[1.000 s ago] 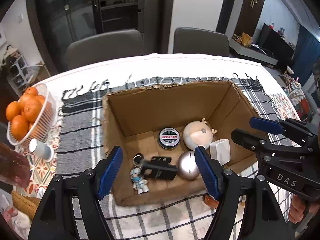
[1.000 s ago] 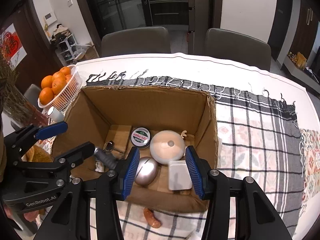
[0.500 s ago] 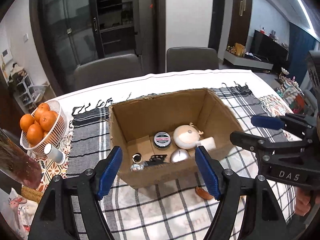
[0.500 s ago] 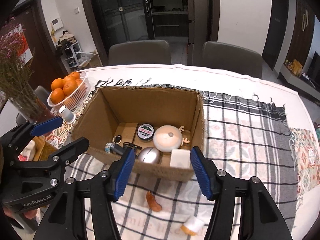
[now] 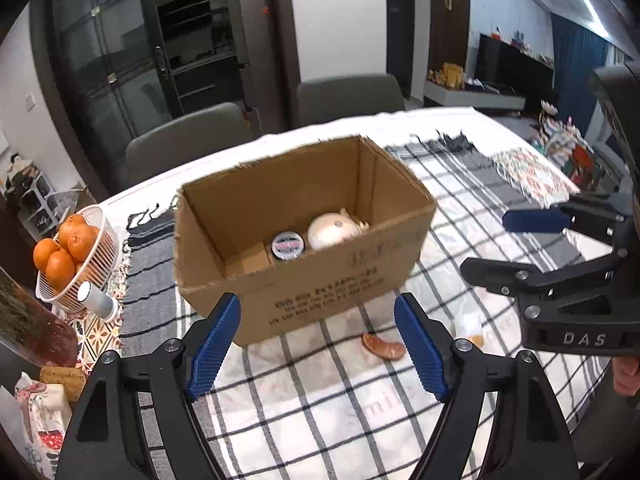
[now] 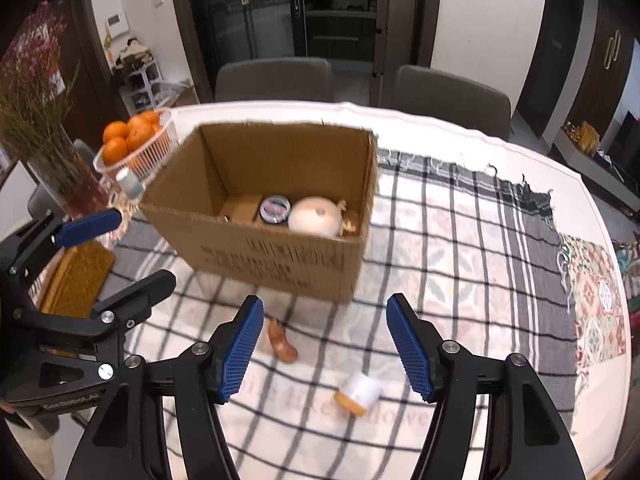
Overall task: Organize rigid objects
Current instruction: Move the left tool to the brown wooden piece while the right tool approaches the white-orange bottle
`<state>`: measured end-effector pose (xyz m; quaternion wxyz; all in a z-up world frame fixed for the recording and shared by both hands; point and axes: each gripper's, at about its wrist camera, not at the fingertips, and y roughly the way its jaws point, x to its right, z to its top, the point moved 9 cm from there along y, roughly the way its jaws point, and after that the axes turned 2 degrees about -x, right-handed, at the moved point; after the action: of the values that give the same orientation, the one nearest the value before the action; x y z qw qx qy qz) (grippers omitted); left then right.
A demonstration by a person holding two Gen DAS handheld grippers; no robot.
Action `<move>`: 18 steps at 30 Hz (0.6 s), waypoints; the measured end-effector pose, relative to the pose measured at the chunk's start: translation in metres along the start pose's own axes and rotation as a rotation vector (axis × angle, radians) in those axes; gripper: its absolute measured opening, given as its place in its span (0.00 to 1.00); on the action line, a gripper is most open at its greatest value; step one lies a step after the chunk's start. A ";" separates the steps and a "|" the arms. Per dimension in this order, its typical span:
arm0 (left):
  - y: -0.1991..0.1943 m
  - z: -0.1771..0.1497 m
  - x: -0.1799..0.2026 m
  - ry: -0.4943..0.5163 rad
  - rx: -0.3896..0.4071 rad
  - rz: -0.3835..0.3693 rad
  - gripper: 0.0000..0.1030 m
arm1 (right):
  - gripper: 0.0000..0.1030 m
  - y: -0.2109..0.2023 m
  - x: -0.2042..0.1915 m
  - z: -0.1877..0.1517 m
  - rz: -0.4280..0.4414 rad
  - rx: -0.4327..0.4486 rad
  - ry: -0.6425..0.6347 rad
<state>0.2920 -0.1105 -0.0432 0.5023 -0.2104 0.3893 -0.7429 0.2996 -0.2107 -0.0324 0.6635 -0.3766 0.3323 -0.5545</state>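
Note:
An open cardboard box (image 5: pixel 320 280) (image 6: pixel 280 256) stands on the checked cloth. Inside it I see a round tin (image 5: pixel 287 245) (image 6: pixel 274 208) and a white round toy (image 5: pixel 332 230) (image 6: pixel 316 220); the near wall hides the rest. In front of the box lie a brown curved piece (image 5: pixel 382 349) (image 6: pixel 282 344) and a small white bottle with an orange cap (image 5: pixel 467 328) (image 6: pixel 358 392). My left gripper (image 5: pixel 317 304) (image 6: pixel 116 248) hovers before the box, jaws opening, nothing between them. My right gripper (image 6: pixel 325 304) (image 5: pixel 520 244) hangs above the two loose pieces, jaws opening and empty.
A white basket of oranges (image 5: pixel 76 256) (image 6: pixel 136 148) and a small white cylinder (image 5: pixel 98 300) sit left of the box, near a vase of dried flowers (image 6: pixel 52 160). Two grey chairs (image 6: pixel 276 78) stand behind the table. The checked cloth (image 6: pixel 460 240) stretches to the right.
Both grippers have drawn back from over the box towards the near side of the table. The right jaws have widened. The brown piece and the bottle have come into view.

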 end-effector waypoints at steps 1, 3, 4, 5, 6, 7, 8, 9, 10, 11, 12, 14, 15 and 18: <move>0.002 -0.003 0.003 0.012 -0.008 -0.003 0.77 | 0.63 0.002 0.002 -0.004 -0.005 -0.011 0.000; 0.006 -0.007 0.008 0.027 -0.021 -0.009 0.77 | 0.64 0.007 0.005 -0.013 -0.010 -0.042 -0.004; 0.009 -0.010 0.012 0.039 -0.032 -0.012 0.77 | 0.64 0.010 0.007 -0.018 -0.014 -0.057 -0.008; 0.011 -0.013 0.015 0.050 -0.038 -0.016 0.77 | 0.64 0.012 0.008 -0.023 -0.017 -0.073 -0.014; 0.013 -0.015 0.016 0.057 -0.043 -0.018 0.77 | 0.64 0.014 0.008 -0.028 -0.019 -0.086 -0.020; 0.015 -0.019 0.019 0.073 -0.054 -0.017 0.77 | 0.64 0.017 0.008 -0.033 -0.022 -0.105 -0.028; 0.018 -0.021 0.022 0.082 -0.061 -0.016 0.77 | 0.64 0.019 0.008 -0.037 -0.022 -0.119 -0.037; 0.019 -0.024 0.023 0.089 -0.068 -0.018 0.77 | 0.64 0.021 0.007 -0.042 -0.026 -0.139 -0.051; 0.022 -0.028 0.027 0.103 -0.079 -0.025 0.77 | 0.64 0.022 0.007 -0.044 -0.032 -0.152 -0.063; 0.024 -0.031 0.030 0.112 -0.089 -0.030 0.77 | 0.64 0.024 0.007 -0.049 -0.039 -0.169 -0.081; 0.026 -0.034 0.033 0.122 -0.098 -0.034 0.77 | 0.64 0.025 0.007 -0.051 -0.042 -0.179 -0.092; 0.030 -0.039 0.038 0.136 -0.113 -0.046 0.77 | 0.64 0.027 0.007 -0.056 -0.048 -0.205 -0.116; 0.032 -0.041 0.040 0.143 -0.124 -0.050 0.77 | 0.64 0.029 0.007 -0.058 -0.048 -0.216 -0.126; 0.038 -0.047 0.048 0.178 -0.153 -0.061 0.77 | 0.64 0.037 0.006 -0.068 -0.033 -0.274 -0.158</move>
<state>0.2613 -0.1442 -0.1057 0.4253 -0.1931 0.4811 -0.7418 0.2602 -0.2215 -0.0982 0.6206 -0.5116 0.3455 -0.4835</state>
